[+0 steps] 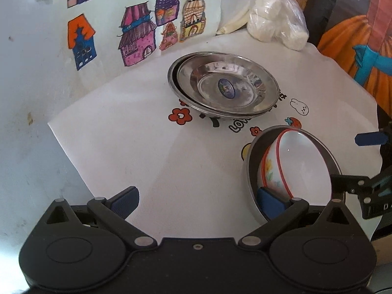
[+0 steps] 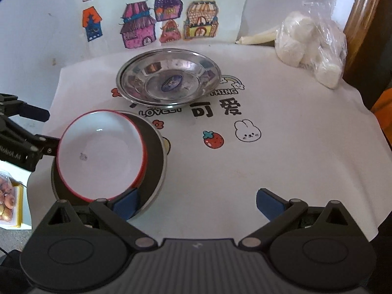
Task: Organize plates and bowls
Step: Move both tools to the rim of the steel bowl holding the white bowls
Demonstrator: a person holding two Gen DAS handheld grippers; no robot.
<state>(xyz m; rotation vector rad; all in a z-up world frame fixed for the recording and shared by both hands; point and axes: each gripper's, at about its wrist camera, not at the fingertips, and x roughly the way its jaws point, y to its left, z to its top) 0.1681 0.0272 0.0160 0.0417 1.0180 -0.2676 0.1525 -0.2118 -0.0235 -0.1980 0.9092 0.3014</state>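
While both sets of fingers are being held spread and empty, the left gripper [image 1: 196,201] is being kept low over the counter [image 1: 152,152], its right pad [image 1: 270,202] lying at the near rim of the dark bowl [image 1: 252,171] without closing on it. The right gripper [image 2: 197,202] is likewise being held released, with its left pad [image 2: 127,205] just beside that dark bowl [image 2: 154,152].

Progress is being judged as largely made: the white red-rimmed bowl [image 2: 100,154] is being carried inside the dark one, though off-centre and tilted, and two steel plates [image 2: 169,77] are sitting nested farther back, the upper slightly askew. Squaring up both stacks is being taken as what remains.

Parts are being lost to view: the dark bowl's near edge behind the gripper bodies, the lower plate under the upper, and the printing beneath the plates. A plastic bag [image 2: 311,49] of white lumps is lying at the far right corner, well apart.
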